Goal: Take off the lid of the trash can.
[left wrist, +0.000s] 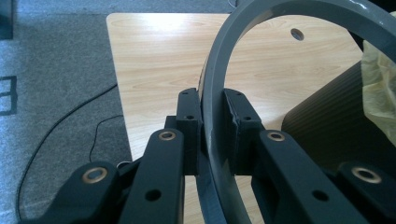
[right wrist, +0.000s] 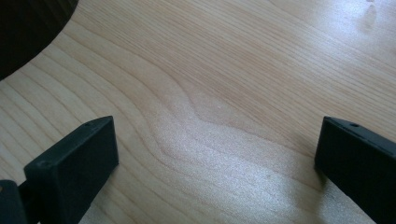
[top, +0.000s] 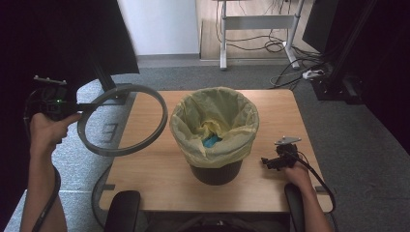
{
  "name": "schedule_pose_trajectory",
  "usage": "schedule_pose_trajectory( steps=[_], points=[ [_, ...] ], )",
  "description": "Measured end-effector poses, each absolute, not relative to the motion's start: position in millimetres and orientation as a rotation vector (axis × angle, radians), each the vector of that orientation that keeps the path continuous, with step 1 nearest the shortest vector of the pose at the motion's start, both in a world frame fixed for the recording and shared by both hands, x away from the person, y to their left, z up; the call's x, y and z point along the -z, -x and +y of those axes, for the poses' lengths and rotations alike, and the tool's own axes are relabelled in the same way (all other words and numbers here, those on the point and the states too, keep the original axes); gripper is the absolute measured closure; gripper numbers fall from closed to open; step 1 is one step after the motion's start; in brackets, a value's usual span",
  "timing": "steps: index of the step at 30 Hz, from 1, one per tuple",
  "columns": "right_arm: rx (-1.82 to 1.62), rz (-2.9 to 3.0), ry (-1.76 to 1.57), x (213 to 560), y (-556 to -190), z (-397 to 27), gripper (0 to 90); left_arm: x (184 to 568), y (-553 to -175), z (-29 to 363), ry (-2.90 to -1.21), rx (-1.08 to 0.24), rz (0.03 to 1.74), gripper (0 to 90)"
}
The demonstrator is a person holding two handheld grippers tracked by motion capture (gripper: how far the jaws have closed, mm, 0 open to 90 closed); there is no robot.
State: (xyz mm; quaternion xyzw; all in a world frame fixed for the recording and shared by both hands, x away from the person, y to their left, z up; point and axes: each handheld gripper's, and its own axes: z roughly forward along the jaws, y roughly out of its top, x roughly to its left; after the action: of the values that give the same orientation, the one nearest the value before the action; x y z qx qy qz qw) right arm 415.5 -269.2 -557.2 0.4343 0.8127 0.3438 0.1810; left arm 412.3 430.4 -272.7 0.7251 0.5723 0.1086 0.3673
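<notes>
from the high view, my left claw is off the left edge of the worktop, pinching the near-left rim of a grey ring, which hangs tilted partly over the worktop's left side and partly over the carpet. a black bin lined with a yellow bag stands at the middle of the worktop, just right of the ring and apart from it, with something blue inside. my right claw rests low at the near right of the worktop, pointing toward the bin, near it but not touching. in the left claw view, my left claw has both jaws pressed against the ring's band, one on each face, with the ribbed bin wall and a fold of yellow bag to the right. in the right claw view, my right claw is spread wide over bare wood, nothing between the jaws, and the bin's dark wall sits at the far left corner.
</notes>
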Motion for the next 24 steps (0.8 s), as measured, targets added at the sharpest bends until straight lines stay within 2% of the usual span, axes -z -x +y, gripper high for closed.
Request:
schedule_pose_trajectory(
  steps=[24],
  points=[
    [-0.969,2.297,-1.222,557.2,-415.6,-269.4,0.0,341.1,-423.5,432.2,-1.831,-0.297,1.516,78.1]
  ],
)
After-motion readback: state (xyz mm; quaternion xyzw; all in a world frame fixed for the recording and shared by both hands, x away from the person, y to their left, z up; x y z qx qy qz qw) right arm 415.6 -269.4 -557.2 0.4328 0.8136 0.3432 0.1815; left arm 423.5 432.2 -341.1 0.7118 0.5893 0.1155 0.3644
